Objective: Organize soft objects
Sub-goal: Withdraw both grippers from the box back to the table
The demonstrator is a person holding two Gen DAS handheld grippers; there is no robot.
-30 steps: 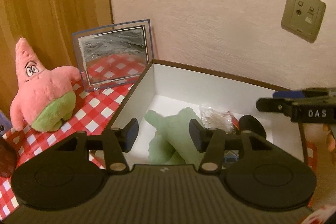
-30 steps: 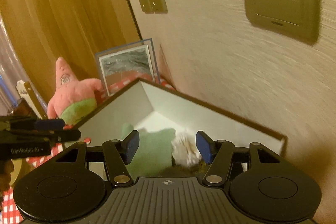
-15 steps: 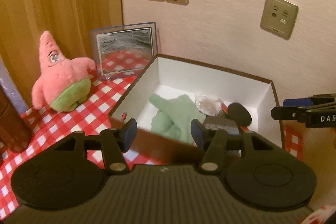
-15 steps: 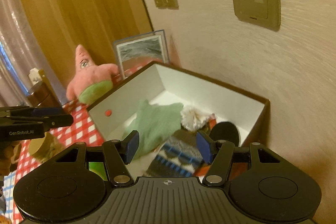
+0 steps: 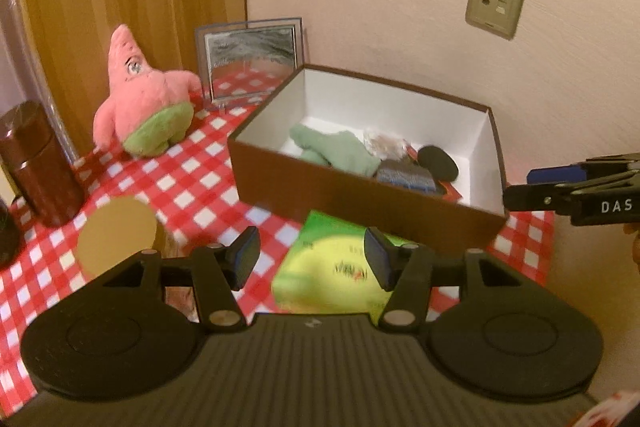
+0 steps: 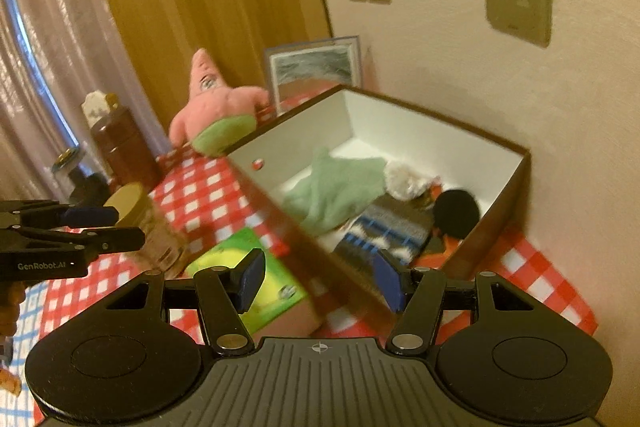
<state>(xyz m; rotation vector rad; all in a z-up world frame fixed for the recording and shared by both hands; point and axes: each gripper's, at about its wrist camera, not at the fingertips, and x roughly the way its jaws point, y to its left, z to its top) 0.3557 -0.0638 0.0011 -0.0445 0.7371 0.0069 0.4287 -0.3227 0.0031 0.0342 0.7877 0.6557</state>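
Note:
A brown box (image 5: 360, 205) with a white inside stands against the wall on the red checked cloth. In it lie a pale green soft cloth (image 5: 340, 149), a striped knitted piece (image 5: 404, 177), a crinkly white bundle (image 5: 384, 143) and a black round pad (image 5: 438, 163). A pink star plush (image 5: 144, 99) stands left of the box. My left gripper (image 5: 312, 255) hangs open over the cloth in front of the box, holding nothing. My right gripper (image 6: 322, 279) is open and empty above the box's near wall (image 6: 280, 203), with the green cloth (image 6: 336, 191) beyond it.
A green and yellow packet (image 5: 336, 263) lies just in front of the box. A tan-lidded jar (image 5: 116, 235) and a brown canister (image 5: 40, 163) stand at the left. A framed picture (image 5: 252, 59) leans on the wall behind the plush. Wall sockets are above.
Both grippers have drawn back from inside the box. The whole box, the green packet and the tan-lidded jar have come into view. Neither gripper holds anything.

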